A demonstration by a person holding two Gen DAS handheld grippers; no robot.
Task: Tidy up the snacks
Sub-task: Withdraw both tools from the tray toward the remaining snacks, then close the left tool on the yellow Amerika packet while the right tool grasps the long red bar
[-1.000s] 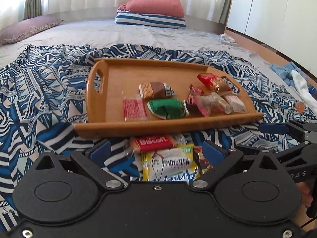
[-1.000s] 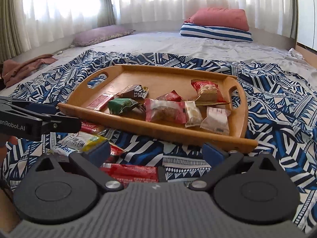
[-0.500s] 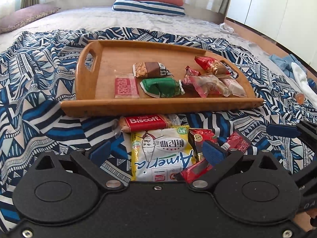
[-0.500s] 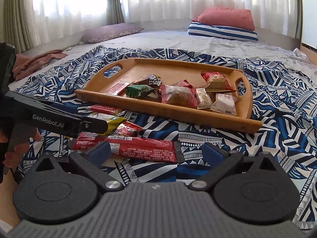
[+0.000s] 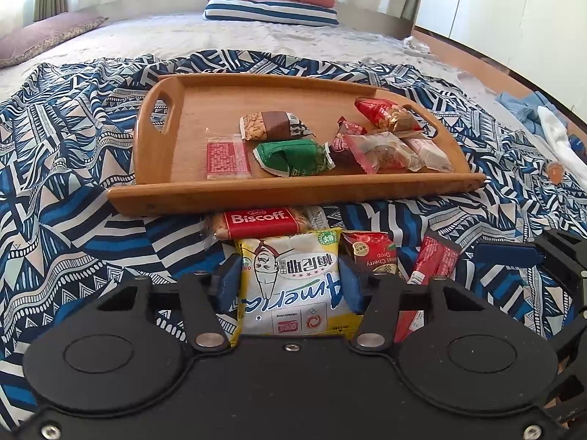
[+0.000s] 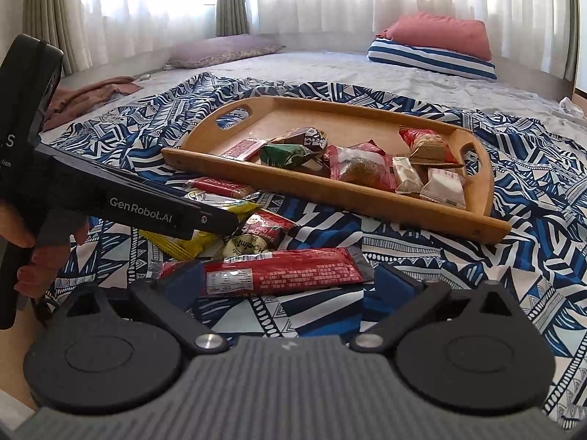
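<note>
A wooden tray (image 5: 293,190) (image 6: 330,194) on the bed holds several wrapped snacks. More snacks lie loose on the cloth in front of it. These are a Biscoff biscuit (image 5: 260,222), a yellow-white snack packet (image 5: 293,286), a red cherry-drop packet (image 5: 370,253) and a long red bar (image 6: 279,275). My left gripper (image 5: 290,286) is closing, and its blue pads touch both sides of the yellow-white packet. My right gripper (image 6: 288,282) stands open low over the cloth, with the long red bar lying across the gap between its fingers. The left gripper's black arm (image 6: 146,209) hides part of the yellow packet in the right wrist view.
A blue patterned cloth (image 5: 73,183) covers the near part of the bed. Striped and pink pillows (image 5: 271,3) lie at the far end and a purple cushion (image 6: 223,49) at the left. Clothes (image 5: 550,128) lie by the right edge. A hand (image 6: 22,234) holds the left gripper.
The left gripper's jaws have come in from wide apart to the sides of the yellow-white packet. The right gripper has shifted a little, and the long red bar now shows in full between its fingers.
</note>
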